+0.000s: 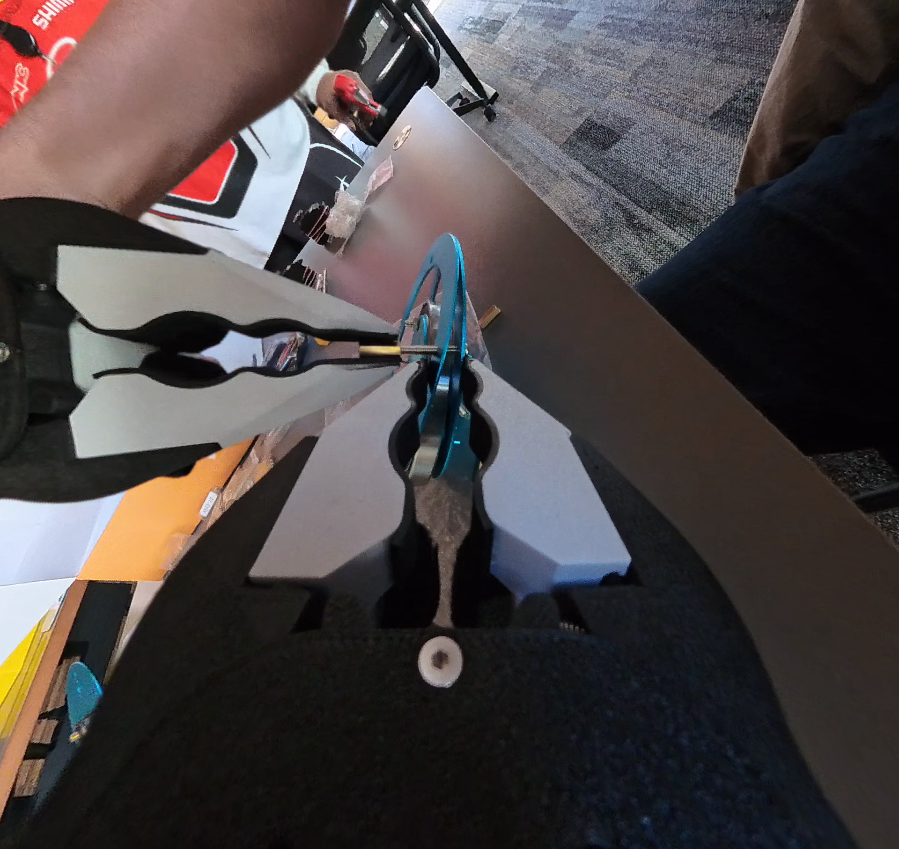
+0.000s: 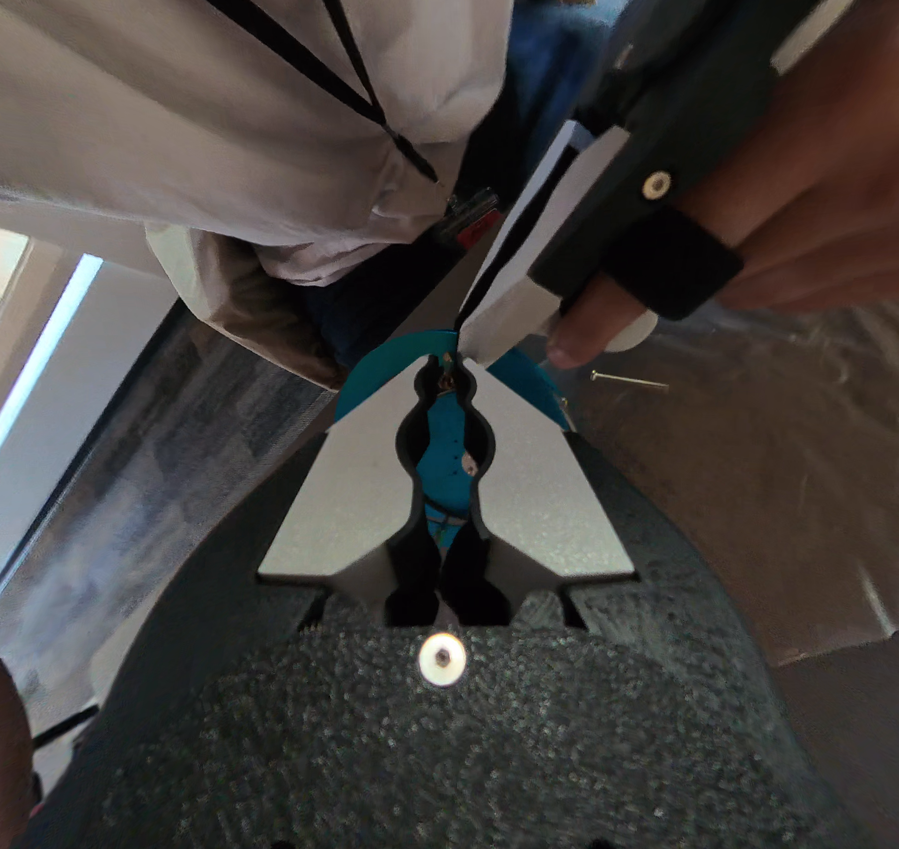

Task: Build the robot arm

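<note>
Teal anodised metal sits at the middle of both views: a teal disc assembly point(image 1: 450, 291) of two thin round plates with a silver bearing point(image 1: 423, 466) between them, held on edge above the grey bench point(image 1: 608, 339). Our left gripper point(image 1: 440, 368) is clamped on the lower part of this assembly, the plates running down between its wavy fingers. Our right gripper point(image 1: 389, 351) comes in from the side, its tips pinched together on a brass standoff point(image 1: 377, 350). The standoff's threaded steel end meets the plates at a right angle. We cannot tell how far it sits in them.

From the right wrist view the plate face fills the slot between the fingers, and a loose pin point(image 2: 627, 380) lies on the bench just beside the work. Farther along the bench lie clear bags point(image 1: 345, 213), with patterned carpet point(image 1: 632, 72) beyond.
</note>
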Action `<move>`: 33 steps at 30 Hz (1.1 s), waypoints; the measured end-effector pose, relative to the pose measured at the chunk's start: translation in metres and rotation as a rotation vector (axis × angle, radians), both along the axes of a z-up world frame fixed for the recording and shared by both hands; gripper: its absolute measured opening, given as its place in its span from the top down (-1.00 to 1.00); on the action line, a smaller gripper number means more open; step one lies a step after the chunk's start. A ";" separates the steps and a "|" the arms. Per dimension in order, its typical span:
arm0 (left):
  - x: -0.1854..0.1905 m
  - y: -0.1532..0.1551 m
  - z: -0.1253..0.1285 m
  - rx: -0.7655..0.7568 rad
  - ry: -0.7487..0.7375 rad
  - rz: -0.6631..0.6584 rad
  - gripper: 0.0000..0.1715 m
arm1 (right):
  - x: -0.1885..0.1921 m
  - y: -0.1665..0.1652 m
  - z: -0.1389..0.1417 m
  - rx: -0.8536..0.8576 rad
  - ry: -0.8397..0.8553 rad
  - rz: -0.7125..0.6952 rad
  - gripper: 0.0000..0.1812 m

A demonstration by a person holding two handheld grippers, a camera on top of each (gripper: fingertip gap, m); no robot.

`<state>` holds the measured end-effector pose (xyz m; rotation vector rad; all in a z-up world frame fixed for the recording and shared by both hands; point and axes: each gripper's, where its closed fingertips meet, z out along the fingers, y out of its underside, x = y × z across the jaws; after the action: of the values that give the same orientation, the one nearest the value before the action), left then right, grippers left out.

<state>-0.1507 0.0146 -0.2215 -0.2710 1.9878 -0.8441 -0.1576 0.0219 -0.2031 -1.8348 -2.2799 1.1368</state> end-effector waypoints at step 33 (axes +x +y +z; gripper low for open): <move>0.000 -0.016 -0.012 0.117 -0.032 0.008 0.84 | 0.001 0.015 0.017 -0.163 -0.387 -1.205 0.91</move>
<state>-0.1510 -0.0010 -0.2330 -0.1962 1.9967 -0.7200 -0.1567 0.0366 -0.1858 -2.9104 -0.7006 0.7397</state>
